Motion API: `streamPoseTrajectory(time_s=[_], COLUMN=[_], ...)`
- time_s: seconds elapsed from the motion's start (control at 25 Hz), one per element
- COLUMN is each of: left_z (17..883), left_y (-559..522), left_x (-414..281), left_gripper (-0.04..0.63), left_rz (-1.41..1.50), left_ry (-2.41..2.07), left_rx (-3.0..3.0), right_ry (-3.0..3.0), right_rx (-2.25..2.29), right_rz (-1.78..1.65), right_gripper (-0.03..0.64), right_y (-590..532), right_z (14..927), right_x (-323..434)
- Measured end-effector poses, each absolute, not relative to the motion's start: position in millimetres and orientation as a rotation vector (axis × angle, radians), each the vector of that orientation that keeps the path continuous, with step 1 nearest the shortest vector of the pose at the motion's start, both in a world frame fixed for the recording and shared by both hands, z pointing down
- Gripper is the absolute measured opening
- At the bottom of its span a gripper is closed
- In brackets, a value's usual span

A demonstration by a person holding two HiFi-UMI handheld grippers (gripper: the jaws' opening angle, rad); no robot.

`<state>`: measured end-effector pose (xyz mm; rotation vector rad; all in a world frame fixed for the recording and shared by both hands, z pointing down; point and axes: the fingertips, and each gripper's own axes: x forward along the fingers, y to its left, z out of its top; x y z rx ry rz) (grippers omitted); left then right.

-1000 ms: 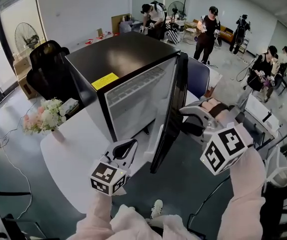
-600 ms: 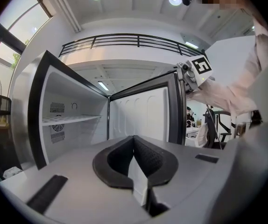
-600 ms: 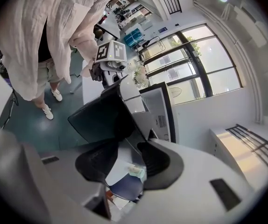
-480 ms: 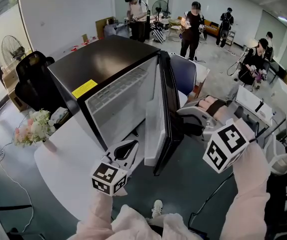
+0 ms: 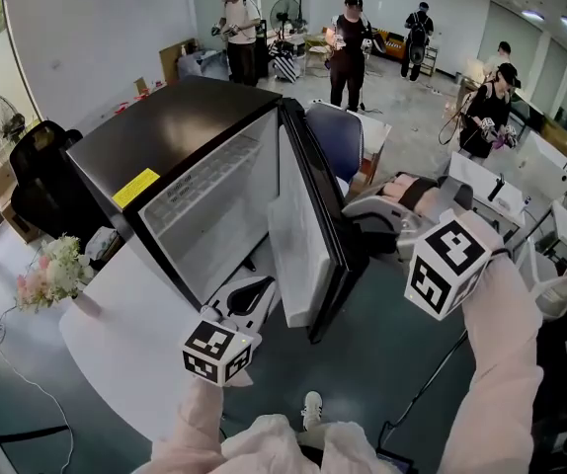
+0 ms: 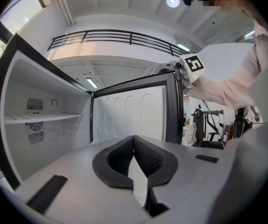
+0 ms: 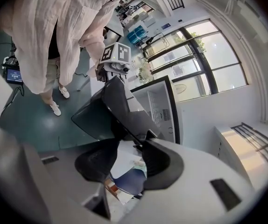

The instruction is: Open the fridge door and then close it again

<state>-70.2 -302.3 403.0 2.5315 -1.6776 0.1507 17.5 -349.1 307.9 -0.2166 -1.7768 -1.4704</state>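
Note:
The black fridge (image 5: 190,131) stands on a white table (image 5: 125,339) with its door (image 5: 303,235) swung wide, white inner liner showing. My right gripper (image 5: 359,233) reaches the door's free edge from the outer side. In the right gripper view the door (image 7: 108,108) runs into the gap of that gripper (image 7: 130,143) and both pads lie against it. My left gripper (image 5: 251,294) hangs low before the open front, jaws together and holding nothing. The left gripper view looks past the shut gripper (image 6: 134,141) into the white interior (image 6: 36,120) and at the door (image 6: 134,113).
A vase of flowers (image 5: 51,275) stands on the table's left end. A black office chair (image 5: 37,166) is behind it and a blue chair (image 5: 338,141) beyond the door. A grey chair (image 5: 392,205) is under my right arm. Several people (image 5: 348,33) stand at the back.
The door has swung with my right gripper on its edge, and more of its white inner face shows. My left gripper has drifted slightly right below the fridge front. The fridge sits further left in view.

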Motion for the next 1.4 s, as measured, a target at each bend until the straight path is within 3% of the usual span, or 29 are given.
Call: streamPoseTrajectory(time_s=[1.4], left_z=[402.8], left_y=[-389.4], left_x=[16.1], left_gripper=[0.011], left_rz=[0.091], left_ry=[-1.732], left_rx=[2.528], right_ry=[-1.663], right_rx=[-0.324], right_rz=[-1.531], right_gripper=[0.183], right_y=[-457.7], right_z=[307.1], right_x=[127.7])
